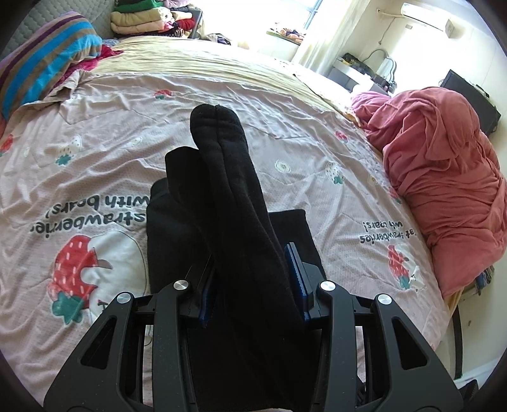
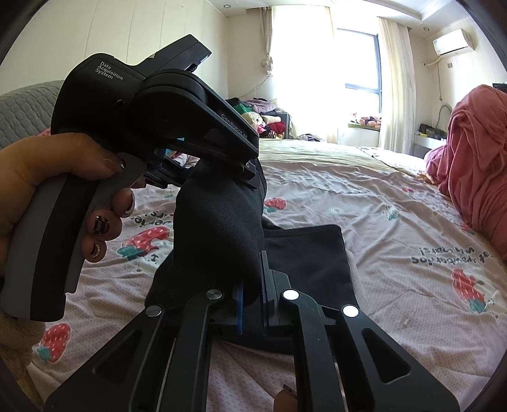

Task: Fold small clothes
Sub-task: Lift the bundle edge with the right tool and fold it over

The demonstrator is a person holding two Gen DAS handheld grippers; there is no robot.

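A black sock [image 1: 228, 177] hangs stretched in the air over the bed, held at both ends. My left gripper [image 1: 252, 253] is shut on it, the blue pads pressing its sides, and the toe end sticks out forward. In the right wrist view my right gripper [image 2: 252, 279] is shut on the other end of the same sock [image 2: 221, 222]. There a hand [image 2: 47, 177] holds the left gripper [image 2: 215, 168] just above and to the left. Under the sock a flat black garment [image 1: 294, 231] [image 2: 310, 256] lies on the strawberry-print sheet [image 1: 95, 142].
A heap of red-pink blanket [image 1: 443, 177] [image 2: 475, 158] takes the bed's right side. A striped pillow [image 1: 41, 60] lies at the far left, with a pile of folded clothes [image 1: 149, 19] behind it. The bed's edge [image 1: 450, 301] runs down the right.
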